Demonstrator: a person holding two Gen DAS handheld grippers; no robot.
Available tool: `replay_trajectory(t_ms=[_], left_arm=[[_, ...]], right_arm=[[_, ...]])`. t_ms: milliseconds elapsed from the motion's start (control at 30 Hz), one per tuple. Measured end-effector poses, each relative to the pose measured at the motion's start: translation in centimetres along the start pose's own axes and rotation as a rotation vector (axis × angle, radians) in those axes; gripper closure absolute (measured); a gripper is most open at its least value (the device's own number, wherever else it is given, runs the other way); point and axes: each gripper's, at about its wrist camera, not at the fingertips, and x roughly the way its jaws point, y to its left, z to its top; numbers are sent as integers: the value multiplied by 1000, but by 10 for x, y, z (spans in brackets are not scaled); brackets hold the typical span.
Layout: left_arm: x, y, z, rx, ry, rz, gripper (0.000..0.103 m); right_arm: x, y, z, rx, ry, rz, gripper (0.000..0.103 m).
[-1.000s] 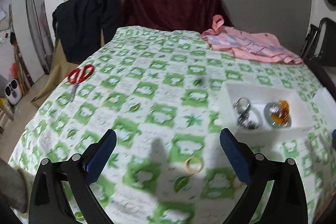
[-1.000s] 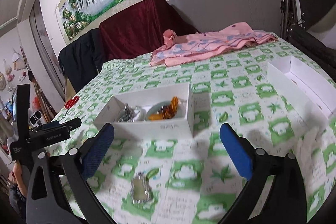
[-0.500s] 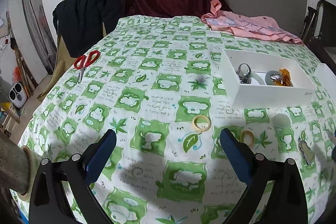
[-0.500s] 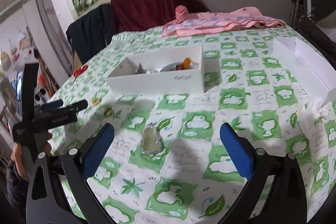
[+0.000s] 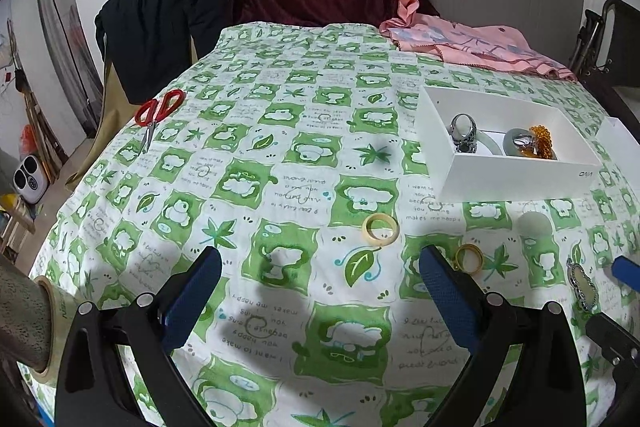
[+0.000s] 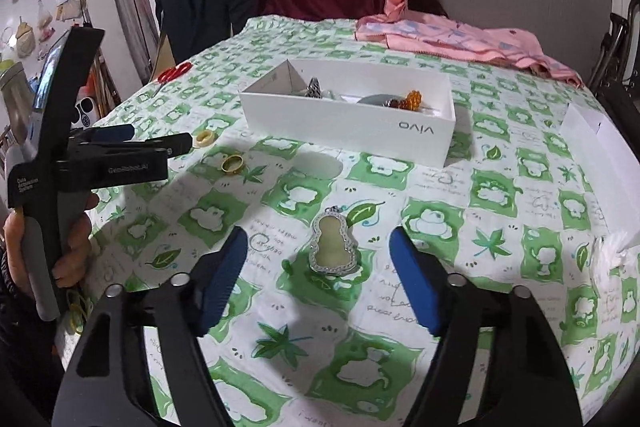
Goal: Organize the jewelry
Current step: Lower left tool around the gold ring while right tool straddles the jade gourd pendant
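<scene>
A white box (image 5: 520,179) (image 6: 344,125) on the green-patterned tablecloth holds a silver ring (image 5: 463,131), an amber bead piece (image 5: 540,141) and a pale bangle. A cream ring (image 5: 381,229) (image 6: 205,137) and a gold ring (image 5: 469,258) (image 6: 233,163) lie loose in front of the box. A gourd-shaped jade pendant (image 6: 332,245) (image 5: 582,282) lies between my right gripper's (image 6: 316,267) open fingers, just ahead of the tips. My left gripper (image 5: 320,291) is open and empty, short of the two rings.
Red scissors (image 5: 158,113) lie at the far left of the table. A pink cloth (image 5: 472,47) is at the back right. A white box lid (image 6: 600,163) sits at the right. Draped chairs stand behind the table.
Both grippers have moved lower and closer to the table. The pendant now sits between the right fingers, which have narrowed. The rings are nearer the left gripper.
</scene>
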Motion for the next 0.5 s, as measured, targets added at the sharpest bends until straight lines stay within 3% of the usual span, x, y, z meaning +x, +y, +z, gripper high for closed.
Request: replay_trajectory(t_ms=[67, 200, 267, 400, 500], left_arm=[[0, 0, 0, 1, 2, -2, 6], [0, -1, 0, 9, 1, -2, 6], [0, -1, 0, 14, 1, -7, 6], [-3, -6, -1, 38, -12, -27, 6], [-8, -17, -4, 89, -29, -78, 6]], right_arm=[[7, -1, 0, 3, 32, 5, 49], [17, 2, 1, -11, 78, -15, 56], [17, 0, 1, 4, 75, -57, 76], [14, -30, 1, 142, 52, -8, 76], [14, -31, 2, 147, 50, 3, 76]])
